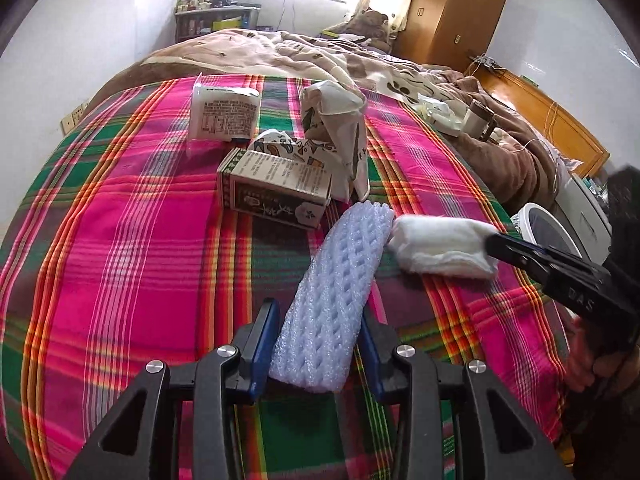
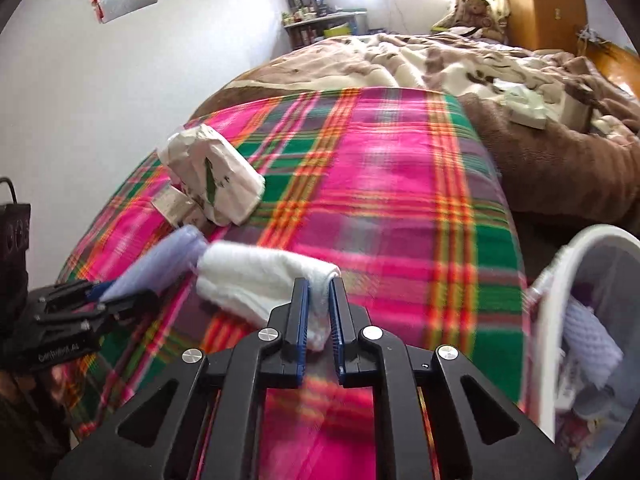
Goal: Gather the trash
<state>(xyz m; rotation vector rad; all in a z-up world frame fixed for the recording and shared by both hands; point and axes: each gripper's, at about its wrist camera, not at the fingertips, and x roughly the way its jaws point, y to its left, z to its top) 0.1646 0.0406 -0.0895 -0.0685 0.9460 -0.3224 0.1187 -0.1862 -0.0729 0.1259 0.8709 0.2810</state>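
A lilac foam net sleeve [image 1: 332, 292] lies on the plaid blanket [image 1: 120, 240]. My left gripper [image 1: 318, 316] has its jaws on both sides of the sleeve's near end, close to it. My right gripper [image 2: 319, 304] is shut on one end of a white wad of padding [image 2: 260, 280], which also shows in the left wrist view [image 1: 440, 248] next to the sleeve. A small printed carton [image 1: 276, 186], a crumpled printed paper bag [image 1: 336, 128] and a white plastic packet [image 1: 224, 112] lie further up the blanket.
A white bin [image 2: 548, 320] with trash inside stands off the bed's right edge; its rim also shows in the left wrist view [image 1: 524, 216]. A brown rumpled blanket [image 1: 320, 56] covers the bed's far half. A wooden wardrobe [image 1: 452, 8] stands at the back right.
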